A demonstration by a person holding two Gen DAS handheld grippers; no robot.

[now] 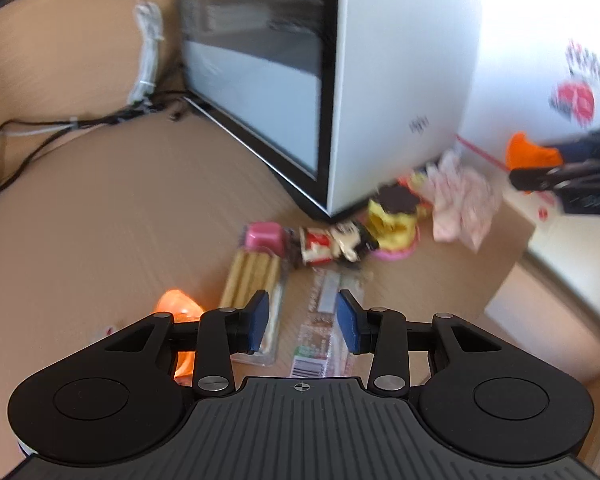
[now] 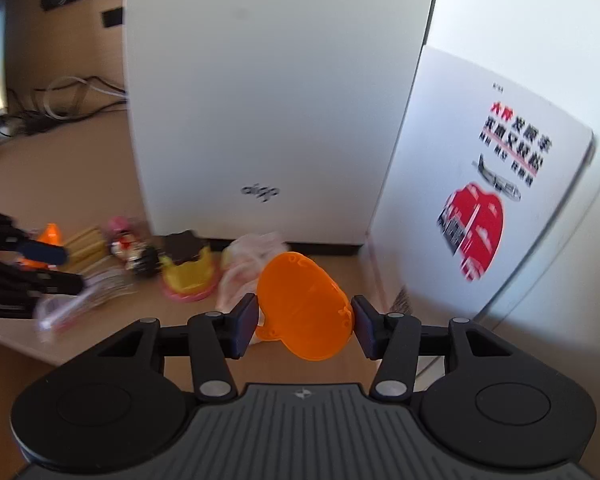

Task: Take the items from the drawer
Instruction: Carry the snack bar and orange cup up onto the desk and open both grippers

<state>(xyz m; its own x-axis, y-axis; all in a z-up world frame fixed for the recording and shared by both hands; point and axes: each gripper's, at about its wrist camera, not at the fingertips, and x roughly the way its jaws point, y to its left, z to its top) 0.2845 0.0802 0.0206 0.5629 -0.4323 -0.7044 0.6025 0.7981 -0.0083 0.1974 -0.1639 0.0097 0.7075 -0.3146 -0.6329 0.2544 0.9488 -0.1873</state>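
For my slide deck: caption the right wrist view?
Right gripper holding an orange plastic funnel above a wooden tabletop strewn with toys.

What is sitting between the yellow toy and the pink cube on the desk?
A small wrapped figure snack lies between the yellow toy and the pink cube, touching or nearly touching both. The left wrist view shows it best, though blurred.

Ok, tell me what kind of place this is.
Probably a home or office desk. A white computer tower stands on a wooden desktop, cables trail behind it, and snack packets and small toys lie in front. The right gripper holds an orange funnel.
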